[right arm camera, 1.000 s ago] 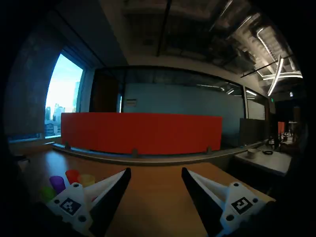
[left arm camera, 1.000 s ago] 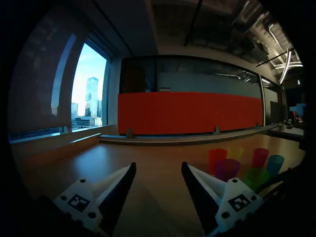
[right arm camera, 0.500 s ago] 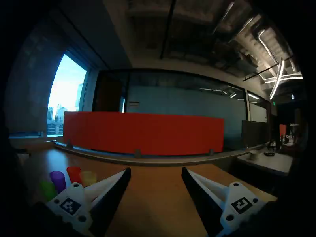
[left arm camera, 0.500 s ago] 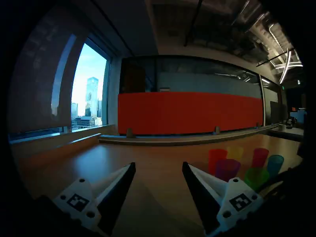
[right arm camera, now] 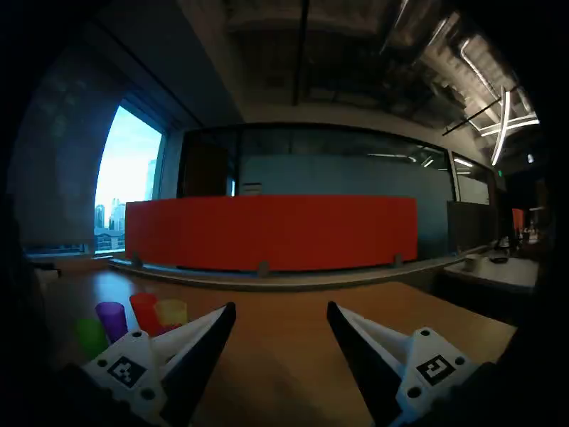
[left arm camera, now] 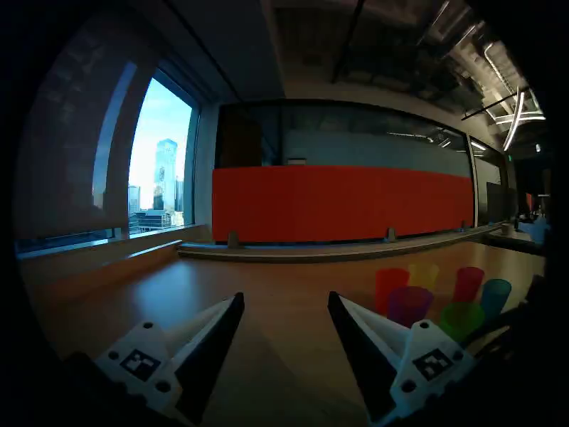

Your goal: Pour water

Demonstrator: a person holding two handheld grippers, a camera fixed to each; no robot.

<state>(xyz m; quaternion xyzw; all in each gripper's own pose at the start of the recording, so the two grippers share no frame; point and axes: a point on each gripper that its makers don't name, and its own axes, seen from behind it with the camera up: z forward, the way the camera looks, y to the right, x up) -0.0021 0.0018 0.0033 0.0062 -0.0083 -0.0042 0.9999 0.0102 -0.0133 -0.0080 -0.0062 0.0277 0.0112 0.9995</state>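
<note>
Both jaws stand apart and empty, left gripper [left arm camera: 284, 295] and right gripper [right arm camera: 281, 306] over the wooden table [left arm camera: 213, 277]. The left gripper view takes in six coloured cups [left arm camera: 409, 302] at its right. The right gripper view has four cups [right arm camera: 146, 309] at its left, shifted slightly rightward since a second ago.

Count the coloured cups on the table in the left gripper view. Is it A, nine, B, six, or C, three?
B: six stand clustered on the wooden table, namely a red cup, a yellow cup, a pink cup, a teal cup, a purple cup and a green cup.
</note>
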